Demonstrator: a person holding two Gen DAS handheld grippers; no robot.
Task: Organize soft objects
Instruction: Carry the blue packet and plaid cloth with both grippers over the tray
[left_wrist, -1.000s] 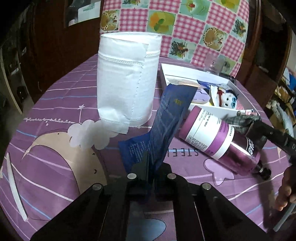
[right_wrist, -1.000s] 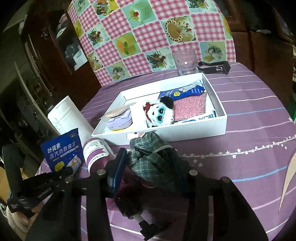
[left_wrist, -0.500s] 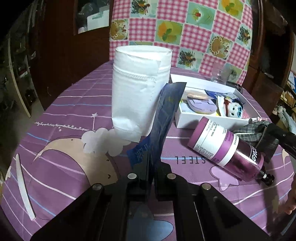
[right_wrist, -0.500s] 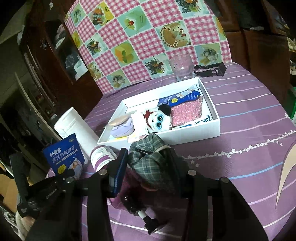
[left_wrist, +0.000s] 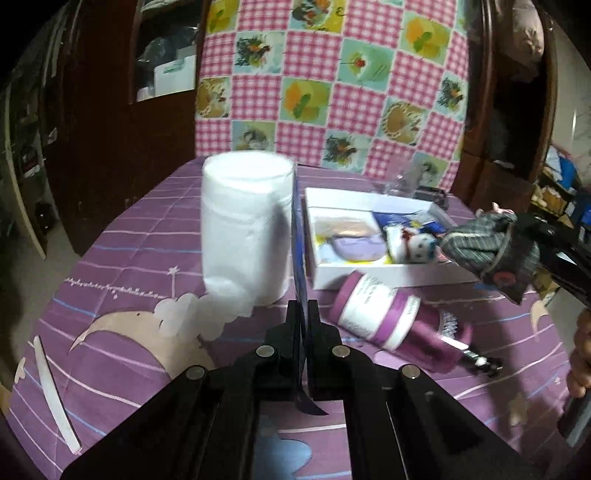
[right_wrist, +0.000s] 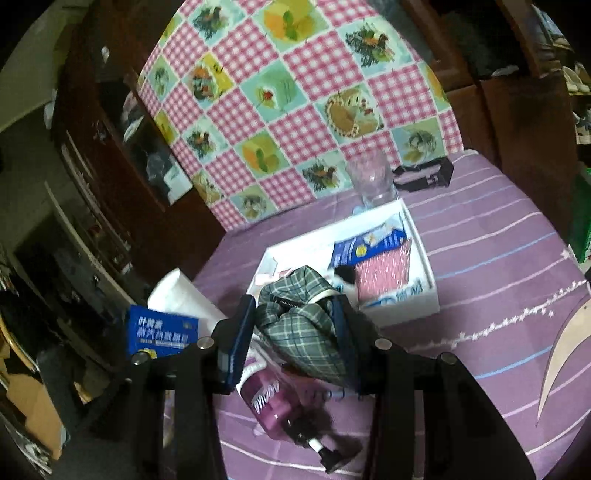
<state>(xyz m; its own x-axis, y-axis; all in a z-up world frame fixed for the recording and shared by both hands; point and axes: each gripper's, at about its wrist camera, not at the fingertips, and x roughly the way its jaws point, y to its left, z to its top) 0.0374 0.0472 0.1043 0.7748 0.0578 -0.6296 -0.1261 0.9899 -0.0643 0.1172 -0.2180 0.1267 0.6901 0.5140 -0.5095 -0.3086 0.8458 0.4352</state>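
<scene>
Claws both clenched above purple desk (left_wrist: 122, 236): left claw (left_wrist: 303, 314) pinching blue packet (right_wrist: 160, 334) edge-on, right claw (right_wrist: 295, 325) gripping plaid cloth bundle (right_wrist: 301, 310) near white box (right_wrist: 421, 302).

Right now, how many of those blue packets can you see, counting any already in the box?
2. One blue packet is pinched in the left gripper, beside the paper roll. The other packet lies in the white box, at its far end. More could be hidden under other items.
</scene>
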